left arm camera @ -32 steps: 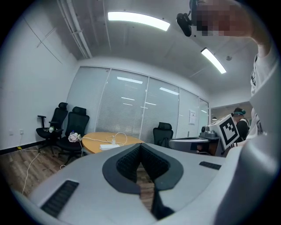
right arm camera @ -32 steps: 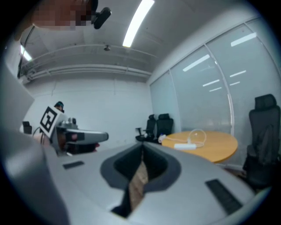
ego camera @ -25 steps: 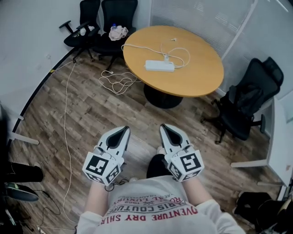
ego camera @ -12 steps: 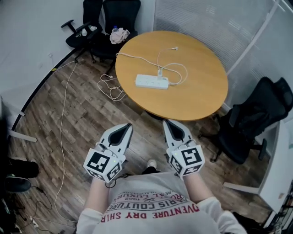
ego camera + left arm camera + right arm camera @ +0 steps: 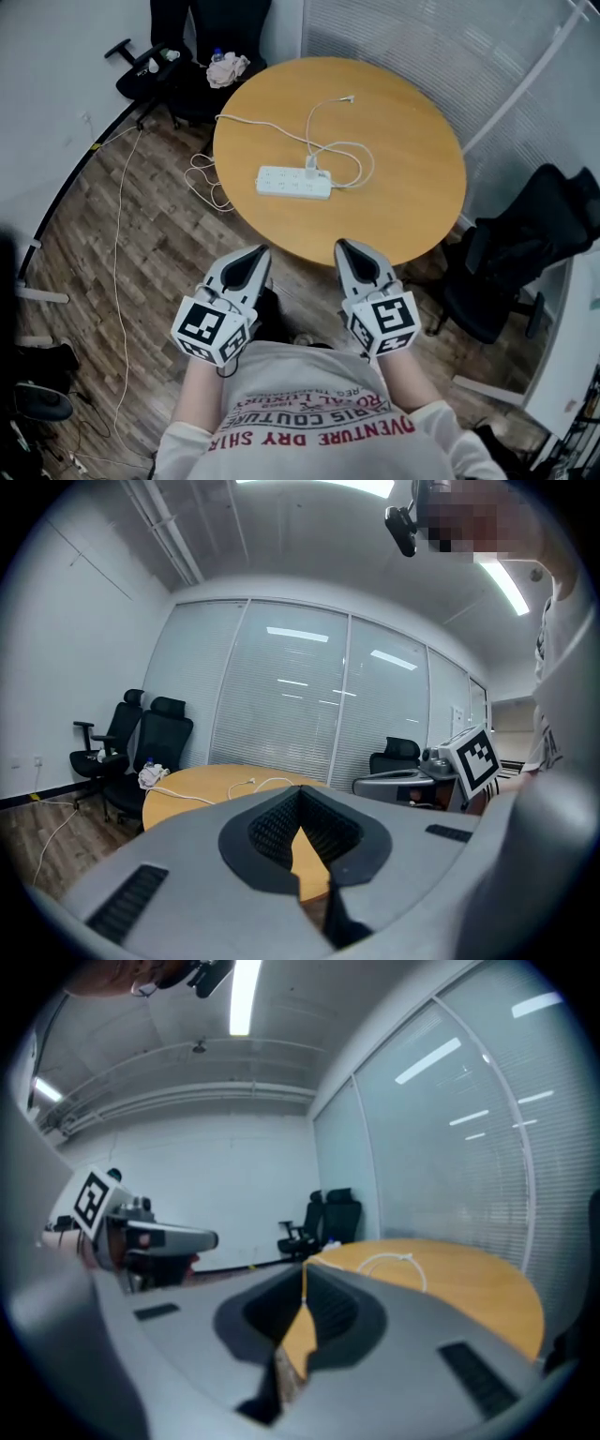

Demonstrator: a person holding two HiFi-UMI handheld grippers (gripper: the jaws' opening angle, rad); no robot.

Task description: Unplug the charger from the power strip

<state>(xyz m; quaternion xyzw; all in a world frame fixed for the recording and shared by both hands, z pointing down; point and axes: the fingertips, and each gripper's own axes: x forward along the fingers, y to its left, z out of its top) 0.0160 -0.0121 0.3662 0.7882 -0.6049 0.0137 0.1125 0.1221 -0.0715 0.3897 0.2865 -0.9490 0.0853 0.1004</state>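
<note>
Both clenched empty, left claw point(image 5: 258, 251) and right claw point(image 5: 345, 246) face the charger point(image 5: 311, 169) ahead, mid bench point(image 5: 412, 187), slightly nearer the right.

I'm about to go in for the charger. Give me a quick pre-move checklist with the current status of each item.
1. Charger plugged into power strip: ok, it sits near the strip's right end.
2. Left gripper and right gripper empty: ok.
3. Grippers open for a grasp: not ok, both are shut.
4. Grippers over the strip: not ok, they hang at the table's near edge.
5. Path across the table free: ok, only the strip and white cables lie there.
6. Charger's shape, for choosing a grip: cannot tell, too small.
</note>
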